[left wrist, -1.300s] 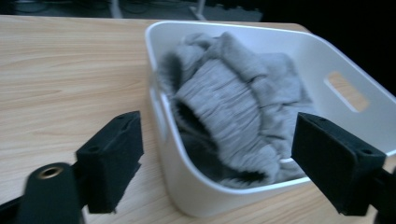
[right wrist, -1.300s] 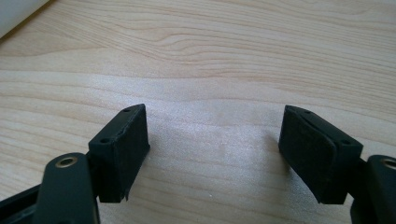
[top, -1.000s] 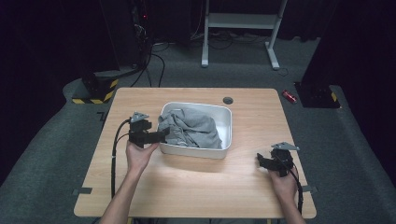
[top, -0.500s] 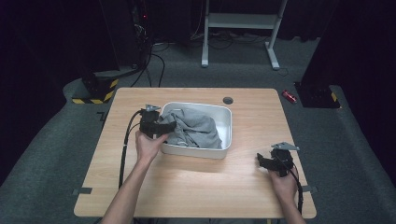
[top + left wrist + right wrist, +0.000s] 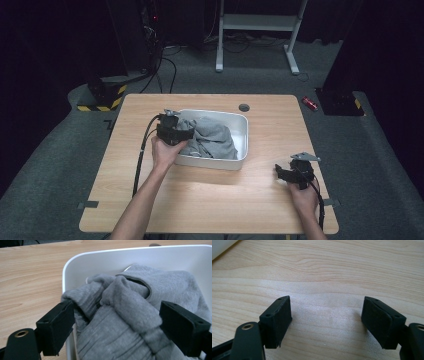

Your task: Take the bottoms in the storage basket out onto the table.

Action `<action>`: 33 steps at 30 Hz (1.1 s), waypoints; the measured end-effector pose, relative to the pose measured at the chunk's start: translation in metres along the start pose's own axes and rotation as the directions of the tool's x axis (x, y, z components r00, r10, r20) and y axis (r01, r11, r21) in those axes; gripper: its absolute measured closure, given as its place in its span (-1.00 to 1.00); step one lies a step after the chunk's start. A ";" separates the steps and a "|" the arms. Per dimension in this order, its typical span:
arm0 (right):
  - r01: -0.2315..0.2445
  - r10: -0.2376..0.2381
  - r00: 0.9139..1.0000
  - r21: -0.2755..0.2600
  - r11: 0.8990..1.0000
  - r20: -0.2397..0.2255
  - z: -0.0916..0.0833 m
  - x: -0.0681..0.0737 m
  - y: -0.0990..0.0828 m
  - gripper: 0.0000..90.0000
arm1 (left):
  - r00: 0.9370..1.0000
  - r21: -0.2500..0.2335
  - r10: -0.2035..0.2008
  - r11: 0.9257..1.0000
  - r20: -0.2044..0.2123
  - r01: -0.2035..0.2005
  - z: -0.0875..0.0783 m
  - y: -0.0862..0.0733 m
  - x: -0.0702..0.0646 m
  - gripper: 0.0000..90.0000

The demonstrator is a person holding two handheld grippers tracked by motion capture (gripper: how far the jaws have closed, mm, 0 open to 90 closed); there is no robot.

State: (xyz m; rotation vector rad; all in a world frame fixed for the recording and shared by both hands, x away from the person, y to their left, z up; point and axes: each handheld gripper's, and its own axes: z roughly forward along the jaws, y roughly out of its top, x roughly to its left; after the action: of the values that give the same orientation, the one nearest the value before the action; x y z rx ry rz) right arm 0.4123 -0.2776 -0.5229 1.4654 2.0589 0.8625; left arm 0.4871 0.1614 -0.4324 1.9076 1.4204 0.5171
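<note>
The grey garment lies bunched in the white tub on the table, and my left gripper straddles a thick fold at the tub's near-left corner, jaws wide. I should bite deep before closing, clear of the rim. My right gripper rests wide open, holding nothing, on bare wood well apart.

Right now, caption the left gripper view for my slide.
Open left gripper straddles grey cloth in white tub.

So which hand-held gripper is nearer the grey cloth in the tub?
Left. The left hand-held gripper is at the tub's left end, its open jaws either side of a fold of the grey cloth. The right hand-held gripper sits open over the bare table, well apart from the tub.
</note>
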 end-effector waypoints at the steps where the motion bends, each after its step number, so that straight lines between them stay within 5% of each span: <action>1: 0.000 0.000 1.000 0.000 1.000 0.000 0.000 0.000 0.000 -0.47 | 1.000 0.004 0.001 1.000 -0.004 -0.001 0.002 0.001 -0.001 -0.69; 14: -0.001 0.001 1.000 0.001 1.000 0.000 0.000 0.000 0.000 -0.47 | 0.996 0.112 0.082 0.991 -0.038 -0.077 0.019 0.021 -0.013 -0.67; 27: -0.001 0.001 1.000 0.001 1.000 0.000 0.000 0.000 0.000 -0.47 | 1.000 0.168 0.015 0.986 0.007 -0.016 0.049 0.031 -0.007 -0.66; 33: -0.001 0.001 1.000 0.001 1.000 0.000 0.000 0.000 0.000 -0.47 | 1.000 0.193 0.024 0.981 -0.005 -0.022 0.058 0.033 -0.008 -0.64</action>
State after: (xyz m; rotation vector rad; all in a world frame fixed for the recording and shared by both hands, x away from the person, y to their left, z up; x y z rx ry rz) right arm 0.4120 -0.2775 -0.5229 1.4669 2.0592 0.8627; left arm 0.5455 0.1315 -0.4474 2.0784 1.5013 0.4090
